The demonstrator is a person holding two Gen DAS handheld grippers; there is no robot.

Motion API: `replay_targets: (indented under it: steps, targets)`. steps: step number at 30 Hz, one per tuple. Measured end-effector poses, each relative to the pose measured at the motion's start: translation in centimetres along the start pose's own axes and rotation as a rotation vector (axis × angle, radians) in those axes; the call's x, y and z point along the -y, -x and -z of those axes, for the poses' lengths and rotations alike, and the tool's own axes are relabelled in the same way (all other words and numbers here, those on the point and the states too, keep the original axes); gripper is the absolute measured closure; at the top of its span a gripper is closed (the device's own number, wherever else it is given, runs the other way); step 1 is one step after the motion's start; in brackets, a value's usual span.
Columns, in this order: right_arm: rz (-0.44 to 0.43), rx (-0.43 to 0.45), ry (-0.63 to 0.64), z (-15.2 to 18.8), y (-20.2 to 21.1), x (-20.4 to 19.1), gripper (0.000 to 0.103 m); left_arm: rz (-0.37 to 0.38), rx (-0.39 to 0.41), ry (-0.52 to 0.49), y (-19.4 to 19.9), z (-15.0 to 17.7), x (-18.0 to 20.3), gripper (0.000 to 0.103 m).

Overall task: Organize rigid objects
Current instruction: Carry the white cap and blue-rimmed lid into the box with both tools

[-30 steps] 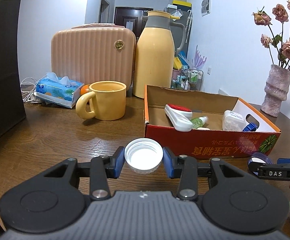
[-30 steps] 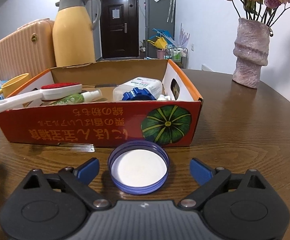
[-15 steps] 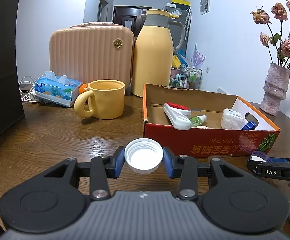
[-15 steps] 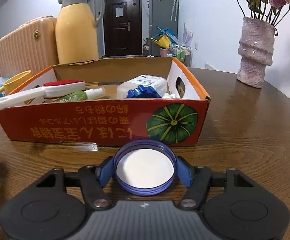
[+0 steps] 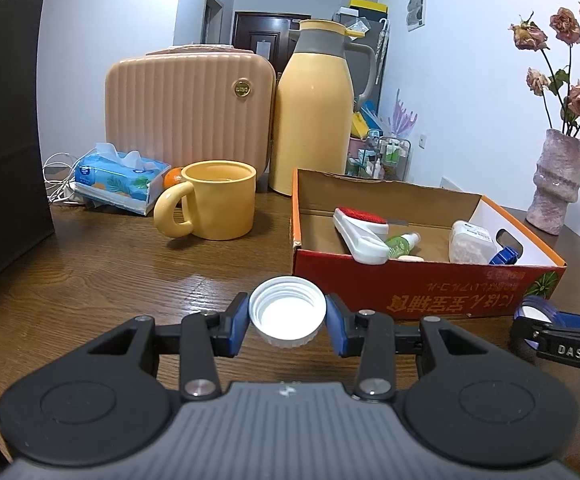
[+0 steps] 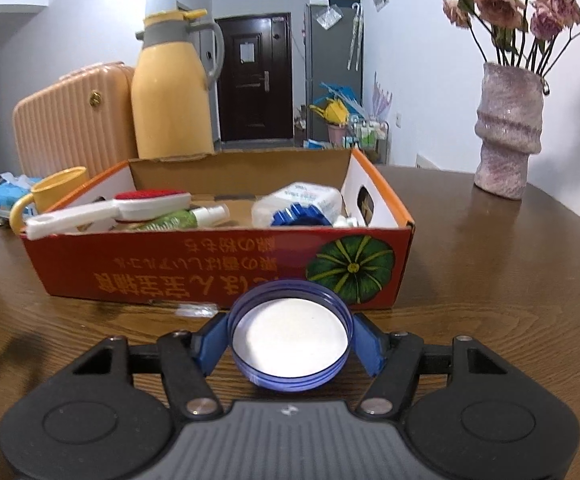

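Where box wall (image 6: 217,276) hides contents | bottle (image 6: 181,220) partly visible

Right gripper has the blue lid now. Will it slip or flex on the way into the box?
The blue lid looks like stiff, light plastic, so it probably won't flex. The right gripper pinches its round, smooth rim at two points, so it could pivot or slip; keep it level.

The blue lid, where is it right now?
In the right wrist view, the blue lid sits clamped in the right gripper, just before the box.

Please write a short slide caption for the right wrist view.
Right tool grips a blue lid before the orange box.
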State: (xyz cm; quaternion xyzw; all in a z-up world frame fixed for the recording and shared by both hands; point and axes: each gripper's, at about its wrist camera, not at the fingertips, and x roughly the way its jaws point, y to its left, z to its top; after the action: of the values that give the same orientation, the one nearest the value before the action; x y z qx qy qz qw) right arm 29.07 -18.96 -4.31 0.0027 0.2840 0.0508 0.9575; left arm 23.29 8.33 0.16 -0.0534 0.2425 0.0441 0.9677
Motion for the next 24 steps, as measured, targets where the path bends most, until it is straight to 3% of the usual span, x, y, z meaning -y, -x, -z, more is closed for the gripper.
replay_targets:
  steps: [12,24]
  targets:
    - [-0.040,0.084,0.022,-1.3,2.5,-0.5,0.038,-0.002,0.022,0.007,0.4,-1.5,1.0,0.062]
    - [-0.062,0.143,0.054,-3.4,2.9,-0.4,0.038,0.041,0.074,-0.025,0.0,-4.5,5.0,0.062]
